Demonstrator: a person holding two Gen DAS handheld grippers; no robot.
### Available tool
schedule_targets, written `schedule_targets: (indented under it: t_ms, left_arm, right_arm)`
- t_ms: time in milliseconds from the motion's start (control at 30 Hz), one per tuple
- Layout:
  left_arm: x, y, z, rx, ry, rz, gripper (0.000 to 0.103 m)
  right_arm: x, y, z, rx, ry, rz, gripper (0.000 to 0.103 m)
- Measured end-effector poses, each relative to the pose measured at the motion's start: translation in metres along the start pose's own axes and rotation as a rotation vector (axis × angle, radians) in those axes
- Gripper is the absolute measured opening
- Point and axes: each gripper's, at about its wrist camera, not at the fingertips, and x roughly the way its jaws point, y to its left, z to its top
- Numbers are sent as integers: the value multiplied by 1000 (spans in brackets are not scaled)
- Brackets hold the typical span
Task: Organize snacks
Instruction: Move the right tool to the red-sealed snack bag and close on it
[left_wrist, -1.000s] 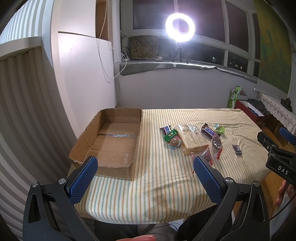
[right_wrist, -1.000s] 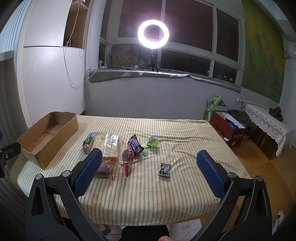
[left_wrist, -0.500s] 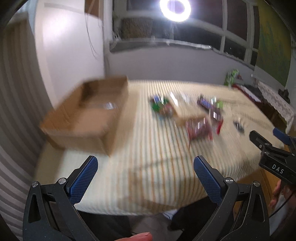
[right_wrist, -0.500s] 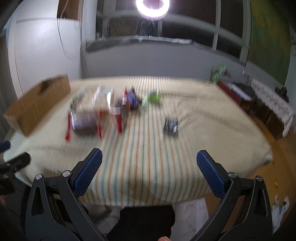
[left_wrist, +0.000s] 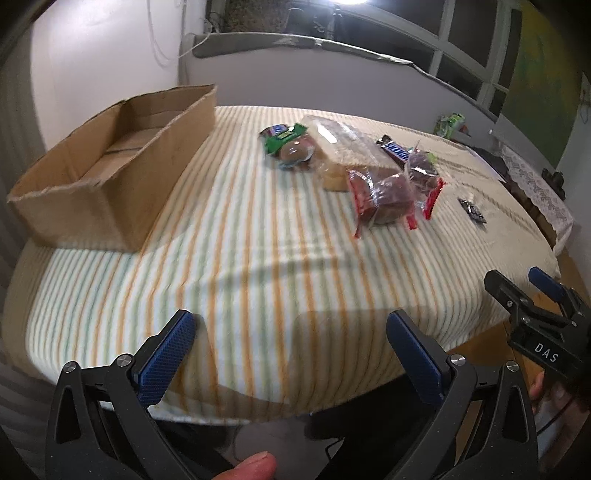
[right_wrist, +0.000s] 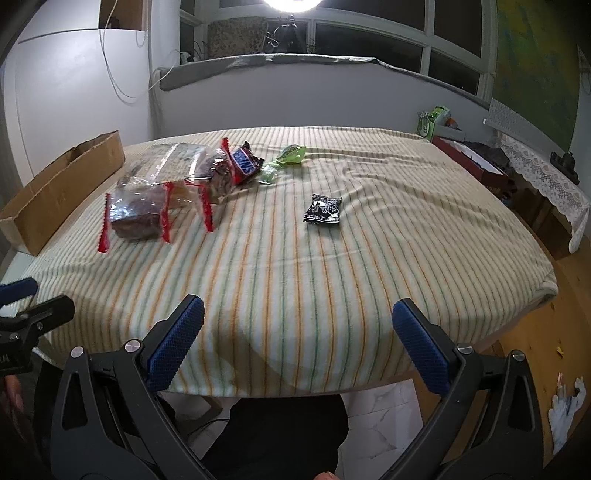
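An open cardboard box (left_wrist: 110, 162) stands at the left of the striped table; its side shows in the right wrist view (right_wrist: 62, 188). Snacks lie mid-table: a red-edged brown cake pack (left_wrist: 384, 199) (right_wrist: 136, 212), a clear bread bag (left_wrist: 347, 147), a Snickers bar (left_wrist: 395, 151) (right_wrist: 243, 162), a green-labelled snack (left_wrist: 288, 142), a green candy (right_wrist: 291, 153) and a small black packet (right_wrist: 323, 208) (left_wrist: 472, 212). My left gripper (left_wrist: 291, 358) is open and empty over the near table edge. My right gripper (right_wrist: 299, 350) is open and empty, also at the near edge.
The striped tablecloth (right_wrist: 332, 280) covers the table. The right gripper's body shows at the right of the left wrist view (left_wrist: 539, 325). A window ledge (right_wrist: 295, 59) runs behind. A red box and clutter (right_wrist: 472, 155) stand at the far right beside the table.
Both grippers have moved forward and tilted down toward the table, so the snacks and box look nearer and larger. Both stay open. No snack has moved.
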Motion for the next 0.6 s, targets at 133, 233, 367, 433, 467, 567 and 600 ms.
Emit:
schedule_targets:
  t_ms: [133,233,367,433,467,567,600]
  left_arm:
    - [8,-11,9,42,-16,-6,102]
    - [20,-20,21,76,-26,-22,102]
    - [36,-37,38,138,-37,-44,102]
    - [44,-44,44,162,-45,-66,102]
    - [46,-46,47,170,-52,-75,102]
    - [51,-48,51,177,-62,-105,98]
    - [52,-46,53,172,-65,-121,96]
  right_arm:
    - [12,-6,5,12,6,-2,103]
    - [22,-7,15,0,-4,23,103]
    - [35,-6,45,14,-41,128,103]
    - [38,-8,63,47,-63,231,103]
    - [40,-7,73,53,-71,286,103]
    - [52,2,92,21,-65,354,103]
    - [56,4,96,8,-61,359,101]
